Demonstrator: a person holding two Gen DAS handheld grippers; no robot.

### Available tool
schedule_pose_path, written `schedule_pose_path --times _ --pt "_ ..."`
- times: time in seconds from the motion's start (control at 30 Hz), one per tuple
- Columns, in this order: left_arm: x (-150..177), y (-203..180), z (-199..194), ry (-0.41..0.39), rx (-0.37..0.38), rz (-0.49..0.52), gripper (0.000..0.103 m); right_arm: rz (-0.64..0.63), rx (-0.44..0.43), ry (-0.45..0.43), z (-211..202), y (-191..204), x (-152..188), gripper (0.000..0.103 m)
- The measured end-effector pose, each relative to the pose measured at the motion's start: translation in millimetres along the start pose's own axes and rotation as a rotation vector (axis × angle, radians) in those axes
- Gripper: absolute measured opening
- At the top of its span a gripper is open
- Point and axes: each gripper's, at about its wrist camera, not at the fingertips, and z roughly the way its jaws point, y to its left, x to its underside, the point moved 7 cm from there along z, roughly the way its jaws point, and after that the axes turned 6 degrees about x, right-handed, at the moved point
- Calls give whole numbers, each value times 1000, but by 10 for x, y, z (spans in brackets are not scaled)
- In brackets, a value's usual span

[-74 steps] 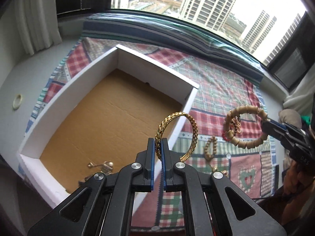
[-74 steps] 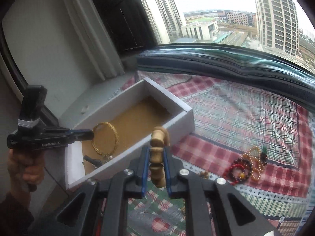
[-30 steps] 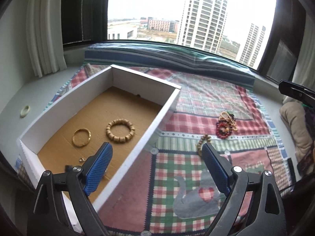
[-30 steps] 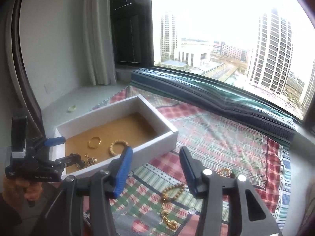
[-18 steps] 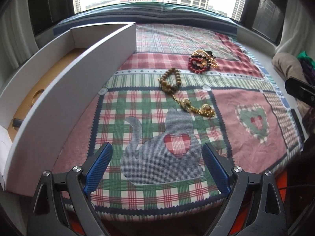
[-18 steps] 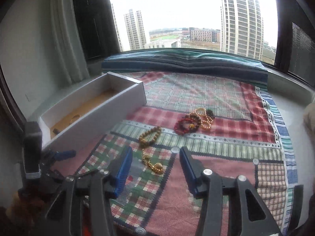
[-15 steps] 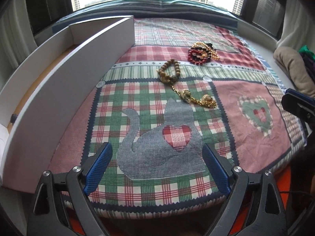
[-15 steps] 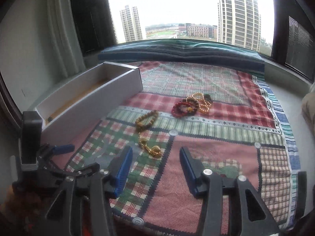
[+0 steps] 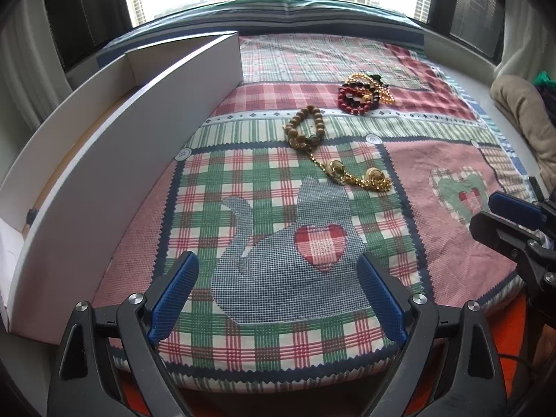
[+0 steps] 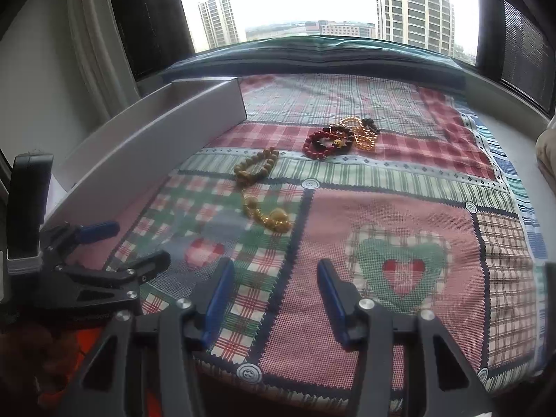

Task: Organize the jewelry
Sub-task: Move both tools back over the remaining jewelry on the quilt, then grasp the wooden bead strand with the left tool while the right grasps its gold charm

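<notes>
Jewelry lies on a patchwork cloth [image 9: 434,160]: a wooden bead bracelet [image 9: 305,128] [image 10: 255,166], a gold chain with charms [image 9: 358,175] [image 10: 267,213], and a pile of red and gold bead bracelets [image 9: 361,92] [image 10: 340,139]. A white box [image 9: 104,160] [image 10: 146,142] stands on the left; its inside is mostly hidden. My left gripper [image 9: 278,299] [image 10: 114,246] is open and empty, low over the cat patch. My right gripper [image 10: 274,299] [image 9: 500,215] is open and empty, near the cloth's front edge.
A beige cushion [image 9: 524,111] lies at the far right. A window ledge and window [image 10: 312,7] run behind the cloth. A curtain [image 10: 93,41] hangs at the back left. The cloth's front edge [image 9: 278,378] drops off just under the grippers.
Both grippers let go of their bracelets into the box, opened, pulled back and came down low over the cloth's front. In the last half second they edged slightly closer to the jewelry.
</notes>
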Motion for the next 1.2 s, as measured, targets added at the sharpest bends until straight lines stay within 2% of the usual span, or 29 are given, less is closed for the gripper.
schedule_pose_path --times 0.37,0.6,0.87,1.0,1.13,1.2 --pt "57 213 148 38 9 -60 93 3 -14 41 203 -11 26 51" --pt "26 315 249 52 5 -82 93 -28 -14 105 631 -77 -44 51" --pt "-47 362 376 73 11 -83 93 -125 -22 132 1156 81 -276 51" --pt "-188 365 459 75 46 -71 93 -194 -34 124 1275 263 -307 51" --pt "-515 379 578 58 99 -51 93 -246 -14 104 1333 335 -286 50" --pt "-737 396 664 45 119 -47 93 -232 -8 101 1324 293 -297 36"
